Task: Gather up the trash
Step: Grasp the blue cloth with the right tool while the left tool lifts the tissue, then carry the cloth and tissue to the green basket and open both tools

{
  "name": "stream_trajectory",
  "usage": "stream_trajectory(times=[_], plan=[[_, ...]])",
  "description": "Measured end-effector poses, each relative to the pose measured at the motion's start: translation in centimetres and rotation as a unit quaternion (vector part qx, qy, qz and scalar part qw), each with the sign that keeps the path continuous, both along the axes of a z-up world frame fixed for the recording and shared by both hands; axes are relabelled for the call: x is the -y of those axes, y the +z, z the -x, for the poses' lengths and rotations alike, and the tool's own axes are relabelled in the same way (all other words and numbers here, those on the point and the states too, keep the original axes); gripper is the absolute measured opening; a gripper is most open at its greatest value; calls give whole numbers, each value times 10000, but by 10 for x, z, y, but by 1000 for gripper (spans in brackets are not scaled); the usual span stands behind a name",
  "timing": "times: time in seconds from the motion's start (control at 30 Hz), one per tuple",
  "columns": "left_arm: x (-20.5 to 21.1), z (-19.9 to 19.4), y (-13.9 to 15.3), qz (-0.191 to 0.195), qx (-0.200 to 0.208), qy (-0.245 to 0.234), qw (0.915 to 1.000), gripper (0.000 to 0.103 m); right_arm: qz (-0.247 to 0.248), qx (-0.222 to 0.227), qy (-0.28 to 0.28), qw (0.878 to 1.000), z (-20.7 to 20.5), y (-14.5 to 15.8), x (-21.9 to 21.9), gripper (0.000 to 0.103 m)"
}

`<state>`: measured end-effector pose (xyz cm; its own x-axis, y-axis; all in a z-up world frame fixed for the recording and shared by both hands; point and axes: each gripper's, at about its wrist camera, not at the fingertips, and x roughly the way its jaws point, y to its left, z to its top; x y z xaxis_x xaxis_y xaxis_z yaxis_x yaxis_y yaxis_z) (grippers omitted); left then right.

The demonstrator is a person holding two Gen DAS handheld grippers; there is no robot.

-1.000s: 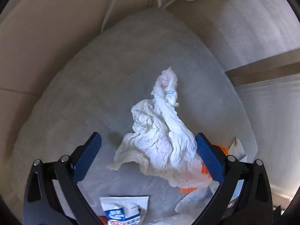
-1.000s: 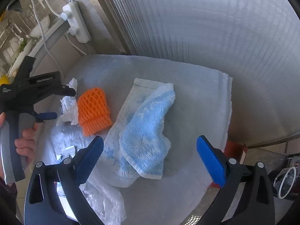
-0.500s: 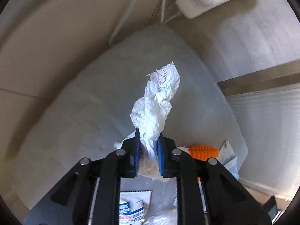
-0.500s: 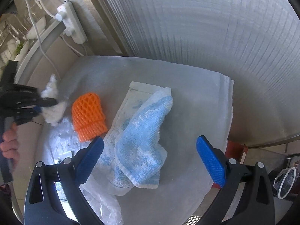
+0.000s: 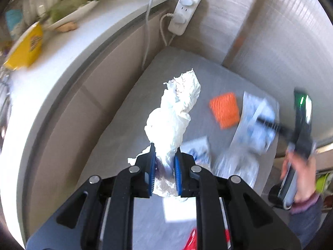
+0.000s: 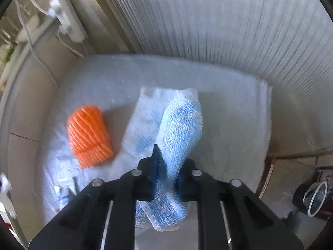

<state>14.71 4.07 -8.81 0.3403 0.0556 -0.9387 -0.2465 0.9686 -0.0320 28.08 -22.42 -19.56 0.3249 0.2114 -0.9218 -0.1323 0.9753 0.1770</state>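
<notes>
Crumpled white paper tissue, thin and wrinkled. Nubby blue terry cloth, soft and looped. Ribbed orange foam netting. Matt grey mat, slightly fuzzy, lying beneath. Ridged translucent plastic panel standing behind. Smooth white plastic power strip.

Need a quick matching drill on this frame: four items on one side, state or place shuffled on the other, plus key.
Items:
1. white tissue
2. blue cloth
3. orange foam net
4. power strip

States:
A. lying loose on the mat
B. pinched in the left gripper
C. up by the wall, plugs in it
D. pinched in the right gripper

Pairs: 1-B, 2-D, 3-A, 4-C
</notes>
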Motion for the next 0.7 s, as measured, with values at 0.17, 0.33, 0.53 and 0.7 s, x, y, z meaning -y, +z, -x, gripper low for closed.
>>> stream_trajectory(times=[0.17, 0.33, 0.53, 0.7], plan=[[4, 39, 8, -82, -38, -11, 10000, 15, -37, 691, 63, 9976, 15, 55, 0, 13], [11, 63, 22, -202, 116, -347, 9991, 15, 69, 1486, 143, 9888, 64, 129, -4, 13], [15, 103, 48, 7, 391, -1000, 9942, 15, 75, 1947, 41, 9808, 178, 194, -10, 13], [13, 155, 61, 77, 531, -2047, 9773, 15, 105, 1737, -441, 9838, 307, 201, -27, 13]])
